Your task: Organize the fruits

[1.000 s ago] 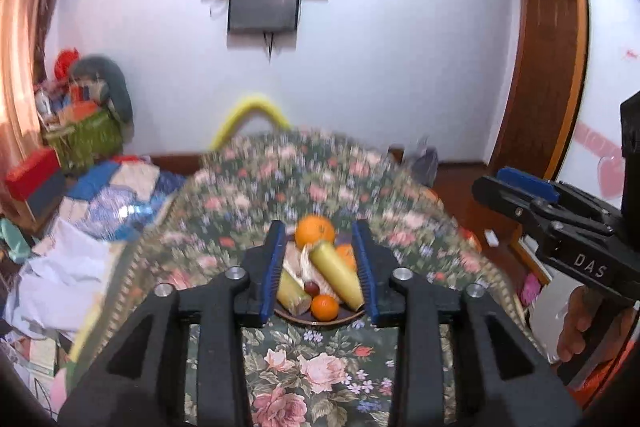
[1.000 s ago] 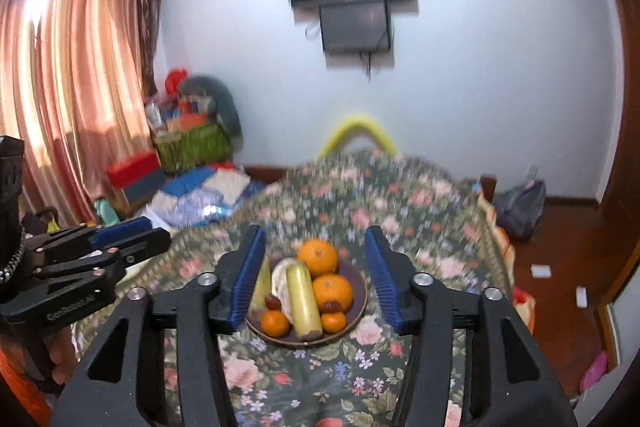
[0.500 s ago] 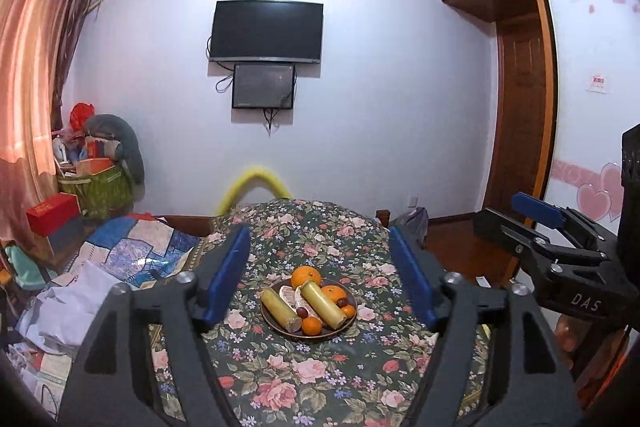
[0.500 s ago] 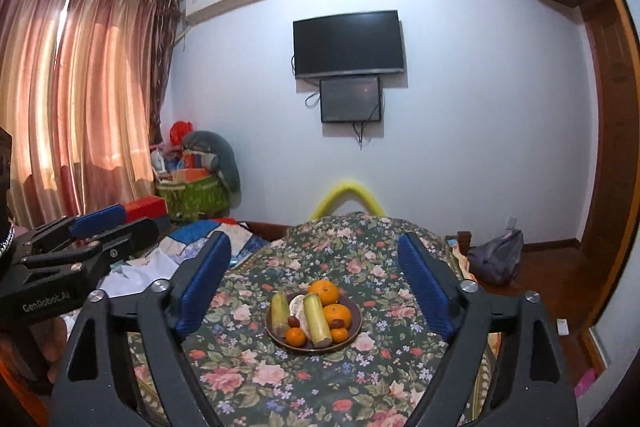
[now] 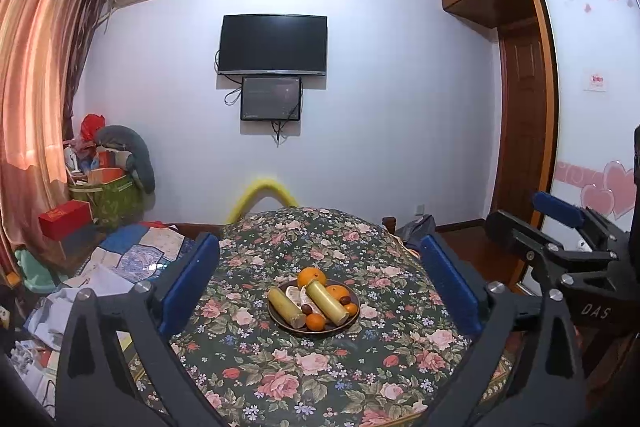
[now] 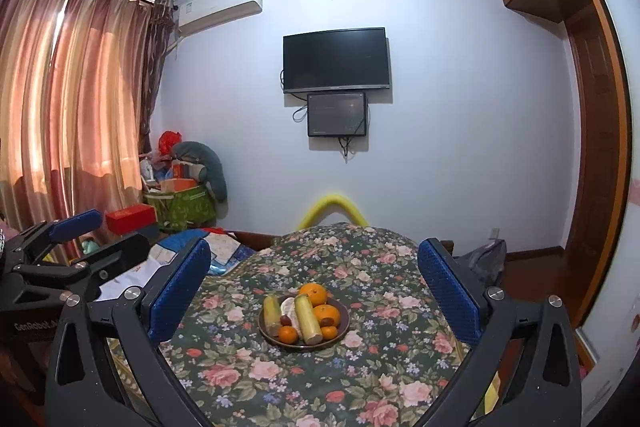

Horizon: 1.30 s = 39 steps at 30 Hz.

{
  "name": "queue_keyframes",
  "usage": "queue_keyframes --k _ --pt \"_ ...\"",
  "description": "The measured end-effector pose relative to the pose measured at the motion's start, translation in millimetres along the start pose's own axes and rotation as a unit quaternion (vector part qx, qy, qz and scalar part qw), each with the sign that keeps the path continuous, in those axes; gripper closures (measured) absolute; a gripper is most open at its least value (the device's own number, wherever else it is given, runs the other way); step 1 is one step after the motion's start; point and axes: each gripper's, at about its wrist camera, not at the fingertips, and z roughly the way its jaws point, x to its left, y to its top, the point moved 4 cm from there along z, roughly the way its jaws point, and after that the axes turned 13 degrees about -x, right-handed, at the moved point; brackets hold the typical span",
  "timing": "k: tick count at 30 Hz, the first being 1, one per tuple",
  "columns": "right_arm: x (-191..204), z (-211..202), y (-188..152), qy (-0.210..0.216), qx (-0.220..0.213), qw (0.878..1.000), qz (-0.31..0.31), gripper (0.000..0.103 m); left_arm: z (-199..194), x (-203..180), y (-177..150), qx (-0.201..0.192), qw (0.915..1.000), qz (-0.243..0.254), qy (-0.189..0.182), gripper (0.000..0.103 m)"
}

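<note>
Fruit plate (image 5: 314, 329) sits ahead, between and beyond both my claws' fingers; left claw (image 5: 318, 285) and right claw (image 6: 314, 285) opening wide, nothing held.

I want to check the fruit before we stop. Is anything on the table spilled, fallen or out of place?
Nothing stands out. The plate sits flat on the floral tablecloth with the oranges and yellow-green stalks all inside its rim. No fruit lies loose on the cloth.
</note>
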Motion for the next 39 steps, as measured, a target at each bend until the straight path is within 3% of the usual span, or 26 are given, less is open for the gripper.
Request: queue_keyframes --k 39 --pt "-6.0 -14.7 8.3 -0.006 -0.01 1.0 0.01 0.0 -5.0 -4.0 1.1 0.006 1.0 -0.002 -0.008 0.0"
